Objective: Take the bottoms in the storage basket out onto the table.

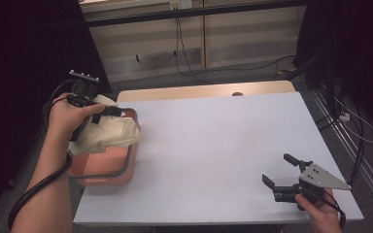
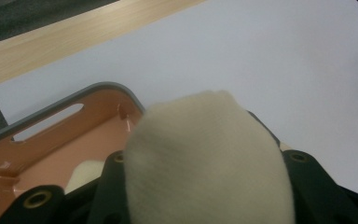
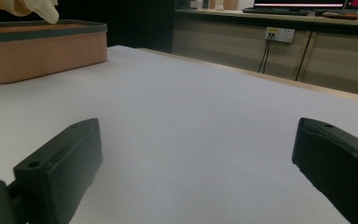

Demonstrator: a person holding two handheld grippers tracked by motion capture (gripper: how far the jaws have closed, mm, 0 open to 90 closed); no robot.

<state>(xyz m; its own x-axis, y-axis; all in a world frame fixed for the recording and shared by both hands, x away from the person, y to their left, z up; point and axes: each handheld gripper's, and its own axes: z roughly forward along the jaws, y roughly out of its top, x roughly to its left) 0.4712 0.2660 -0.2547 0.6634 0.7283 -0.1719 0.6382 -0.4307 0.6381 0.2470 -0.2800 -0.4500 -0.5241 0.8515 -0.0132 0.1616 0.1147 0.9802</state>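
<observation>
At the left edge of the counter (image 1: 213, 145) I have the left gripper (image 1: 108, 112) above the pink bin (image 1: 104, 170), its fingers clamped on a cream cloth (image 1: 111, 133). In the high view the cloth hangs bunched from the fingers over the bin's far end, draping across the grey rim; in the left gripper view it bulges up between the two black fingers and hides their tips, with the bin's pink inside wall (image 2: 51, 140) just behind it. Well apart, at the counter's near right corner, I hold the right gripper (image 1: 279, 170) low and level, its fingers spread wide with nothing between them but bare white surface.
</observation>
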